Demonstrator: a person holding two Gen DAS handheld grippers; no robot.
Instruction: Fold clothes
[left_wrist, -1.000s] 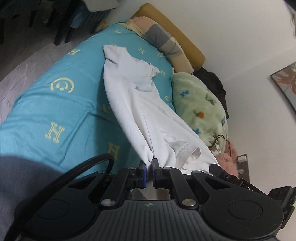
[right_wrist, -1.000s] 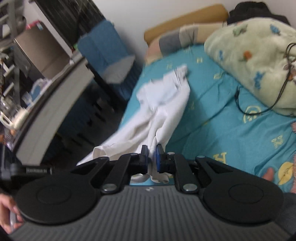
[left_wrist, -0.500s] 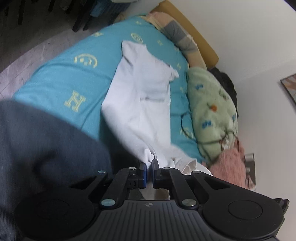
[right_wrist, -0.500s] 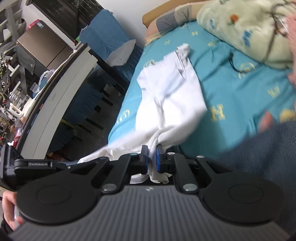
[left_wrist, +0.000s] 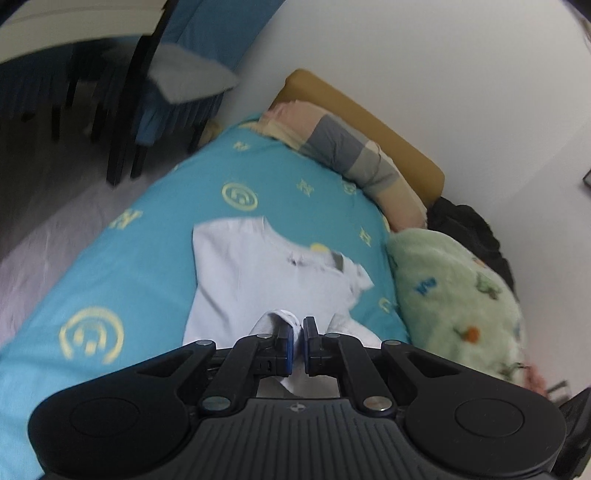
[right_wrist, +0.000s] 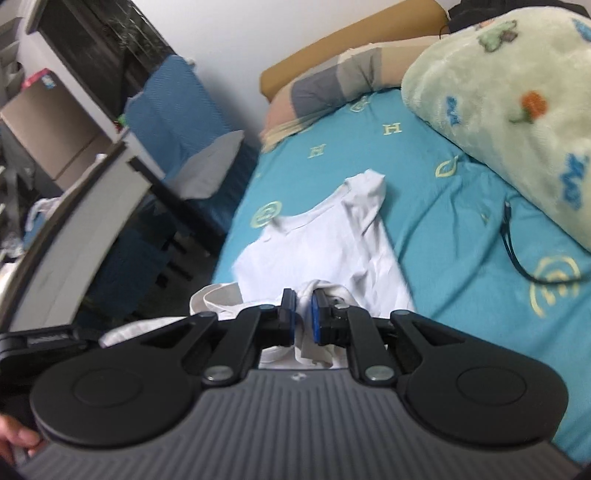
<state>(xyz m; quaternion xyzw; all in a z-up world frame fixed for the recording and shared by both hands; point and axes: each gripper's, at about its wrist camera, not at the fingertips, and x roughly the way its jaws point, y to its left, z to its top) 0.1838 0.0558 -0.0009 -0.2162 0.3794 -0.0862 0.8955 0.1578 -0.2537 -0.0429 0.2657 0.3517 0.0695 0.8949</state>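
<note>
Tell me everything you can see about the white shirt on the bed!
The white shirt is a plain T-shirt of soft, thin-looking cloth. It lies spread on the teal bedsheet, collar end pointing toward the striped pillow. One short sleeve is bunched up near the collar. The near edge is lifted and crumpled: the left gripper and the right gripper each pinch a bunch of its cloth. Nothing else touches it.
</note>
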